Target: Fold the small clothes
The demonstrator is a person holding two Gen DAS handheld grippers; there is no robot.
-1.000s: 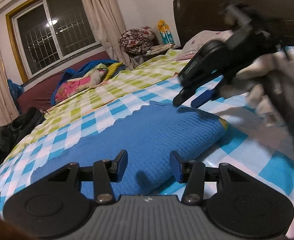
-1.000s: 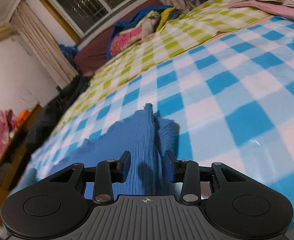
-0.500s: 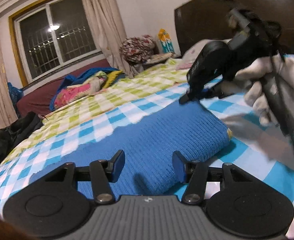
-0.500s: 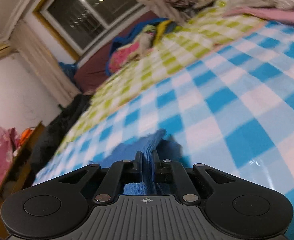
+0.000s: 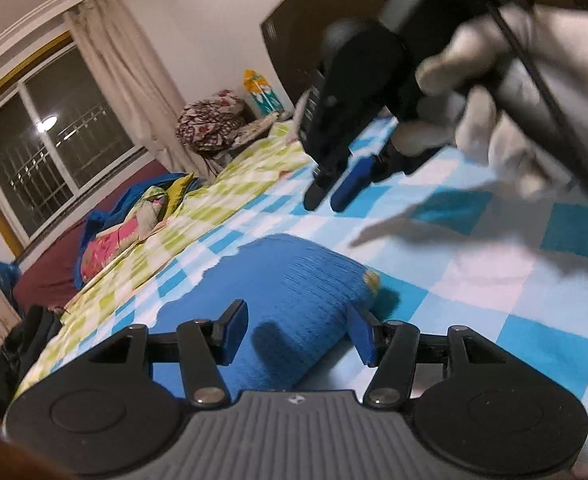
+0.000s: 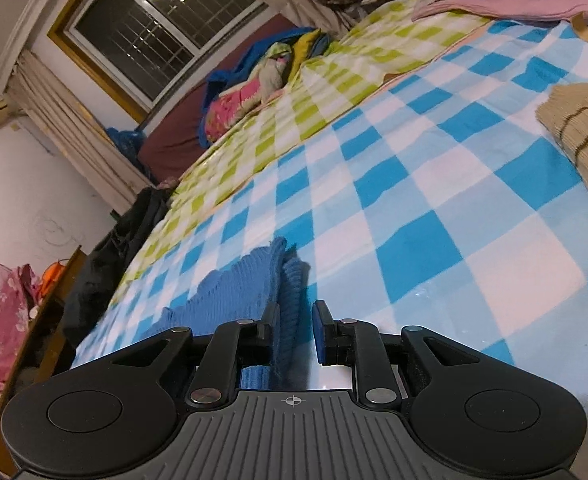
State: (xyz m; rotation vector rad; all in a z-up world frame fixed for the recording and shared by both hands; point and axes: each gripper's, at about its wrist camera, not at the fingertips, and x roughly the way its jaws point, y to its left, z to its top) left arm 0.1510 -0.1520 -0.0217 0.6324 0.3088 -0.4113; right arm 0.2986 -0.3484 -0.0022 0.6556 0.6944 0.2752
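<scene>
Since half a sec ago your right tool (image 6: 294, 330) has let go: its jaws were pinched on the blue knit garment (image 5: 289, 280) and have just been opening; the fold edge sits between them, right pad clear of it. Garment lies folded on the blue-check bed sheet (image 6: 434, 208). Left tool (image 5: 298, 334) apart & widening, straddling the garment w/o gripping. Striped beige knit (image 6: 582, 136) further right.
</scene>
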